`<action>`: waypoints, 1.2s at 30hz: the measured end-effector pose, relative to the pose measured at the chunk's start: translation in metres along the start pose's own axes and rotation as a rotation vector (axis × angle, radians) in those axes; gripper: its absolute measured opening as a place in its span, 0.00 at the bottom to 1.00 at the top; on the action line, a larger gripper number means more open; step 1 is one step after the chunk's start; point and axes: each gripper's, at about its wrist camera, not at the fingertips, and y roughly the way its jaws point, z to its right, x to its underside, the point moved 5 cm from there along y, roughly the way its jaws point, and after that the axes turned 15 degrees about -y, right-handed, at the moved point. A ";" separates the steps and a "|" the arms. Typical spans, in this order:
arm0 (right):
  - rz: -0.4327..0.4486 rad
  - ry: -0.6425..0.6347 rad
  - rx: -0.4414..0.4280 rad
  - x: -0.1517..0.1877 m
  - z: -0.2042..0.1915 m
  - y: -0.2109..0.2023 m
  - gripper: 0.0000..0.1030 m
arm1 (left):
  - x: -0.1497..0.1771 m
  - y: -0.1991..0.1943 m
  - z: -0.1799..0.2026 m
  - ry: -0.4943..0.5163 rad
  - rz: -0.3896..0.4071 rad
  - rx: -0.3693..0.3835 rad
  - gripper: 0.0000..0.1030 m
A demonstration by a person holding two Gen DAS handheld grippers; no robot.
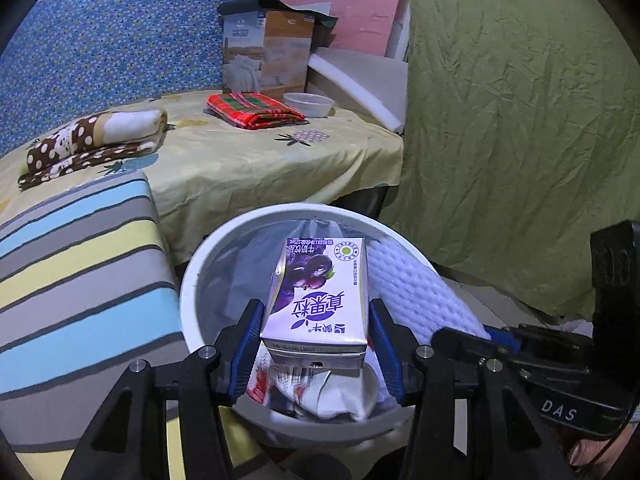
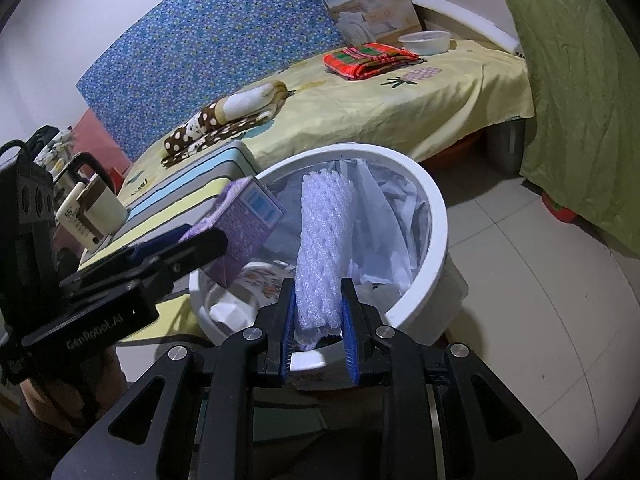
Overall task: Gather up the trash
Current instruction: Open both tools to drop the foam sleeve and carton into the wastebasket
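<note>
A white round trash bin [image 1: 188, 292] with a clear liner stands on the floor; it also shows in the right wrist view [image 2: 432, 216]. My left gripper [image 1: 316, 316] is shut on a purple milk carton [image 1: 320, 292] and holds it over the bin; the carton also shows in the right wrist view [image 2: 244, 220]. My right gripper [image 2: 318, 304] is shut on a white foam net sleeve [image 2: 324, 240] and holds it over the bin; the sleeve shows in the left wrist view [image 1: 412, 288]. Crumpled wrappers [image 1: 320, 392] lie inside the bin.
A striped stool [image 1: 80, 264] stands left of the bin. Behind is a bed [image 1: 248, 160] with a dotted blanket [image 1: 92, 140], red plaid cloth [image 1: 256, 110], plastic bowl [image 1: 310, 104] and box [image 1: 266, 56]. A green sheet [image 1: 512, 120] hangs right. Kettle [image 2: 86, 204] at left.
</note>
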 end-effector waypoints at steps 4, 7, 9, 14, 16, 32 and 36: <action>-0.007 0.001 -0.003 -0.001 -0.001 0.004 0.23 | -0.005 -0.001 -0.013 -0.030 0.010 -0.024 0.52; -0.015 -0.001 -0.007 -0.001 -0.002 0.008 0.25 | -0.008 -0.001 -0.020 -0.043 0.011 -0.043 0.52; -0.020 -0.002 -0.010 0.000 -0.002 0.009 0.25 | -0.009 0.000 -0.024 -0.047 0.006 -0.050 0.52; -0.025 -0.009 -0.019 -0.001 -0.006 0.011 0.30 | -0.010 0.006 -0.029 -0.067 -0.023 -0.045 0.52; -0.018 -0.006 -0.023 -0.001 -0.007 0.011 0.37 | -0.010 0.006 -0.031 -0.074 -0.027 -0.043 0.52; 0.009 -0.052 -0.021 -0.005 -0.024 -0.003 0.41 | 0.000 -0.026 -0.040 -0.088 0.000 -0.043 0.53; 0.027 -0.072 -0.018 -0.005 -0.034 -0.012 0.41 | 0.008 -0.042 -0.042 -0.084 0.010 -0.051 0.53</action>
